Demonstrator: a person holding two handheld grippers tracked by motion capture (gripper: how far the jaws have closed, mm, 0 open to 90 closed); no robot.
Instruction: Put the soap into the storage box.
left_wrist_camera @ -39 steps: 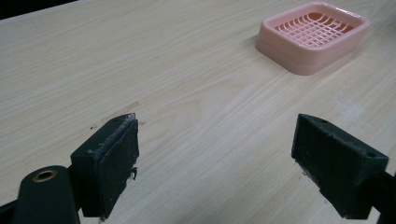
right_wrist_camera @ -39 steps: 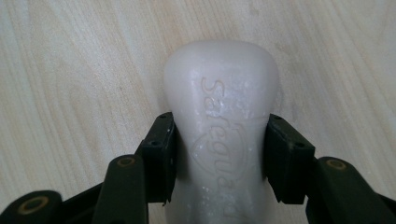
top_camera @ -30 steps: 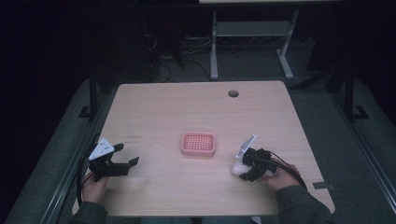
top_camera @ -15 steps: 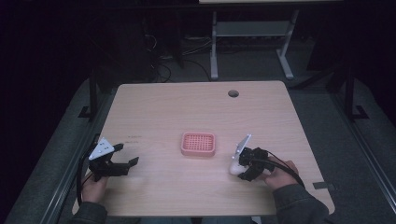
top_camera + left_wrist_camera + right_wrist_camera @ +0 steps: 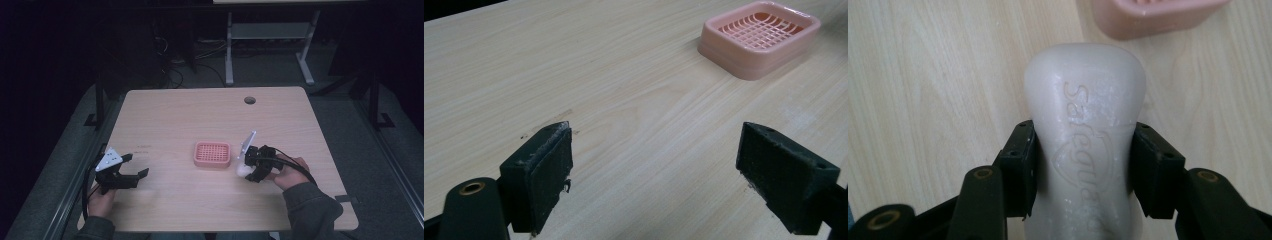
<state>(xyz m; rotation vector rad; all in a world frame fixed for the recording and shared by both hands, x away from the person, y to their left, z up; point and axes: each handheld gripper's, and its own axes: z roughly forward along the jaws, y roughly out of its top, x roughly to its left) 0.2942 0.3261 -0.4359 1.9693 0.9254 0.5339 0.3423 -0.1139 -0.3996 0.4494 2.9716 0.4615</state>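
Leftward and a touch nearer the person goes the right hand-held gripper (image 5: pixel 246 169) since a second ago, closing the gap to the pink soap dish (image 5: pixel 212 154) while the bar of soap (image 5: pixel 242 170) travels with it. In the right gripper view the jaws stand partly closed, pads pressed against both flanks of the pale bar (image 5: pixel 1083 145), its embossed lettering facing the camera and its rounded end pointing at the dish wall (image 5: pixel 1148 17) just ahead. Whether the bar is lifted clear of the tabletop (image 5: pixel 200 120) or sliding along it cannot be told from these pictures.

Over on the other side, the left hand-held gripper (image 5: pixel 131 168) has not budged; it hovers by the near left edge, jaws spread wide with nothing between them, the dish (image 5: pixel 760 37) well apart from it up at the far right of its own view.

So the grip looks secure and the carry is under way. The bar sits just beside the dish's right side, not yet over the grid. What remains, by the look of it, is a short lift over the rim and a gentle release onto the slats.
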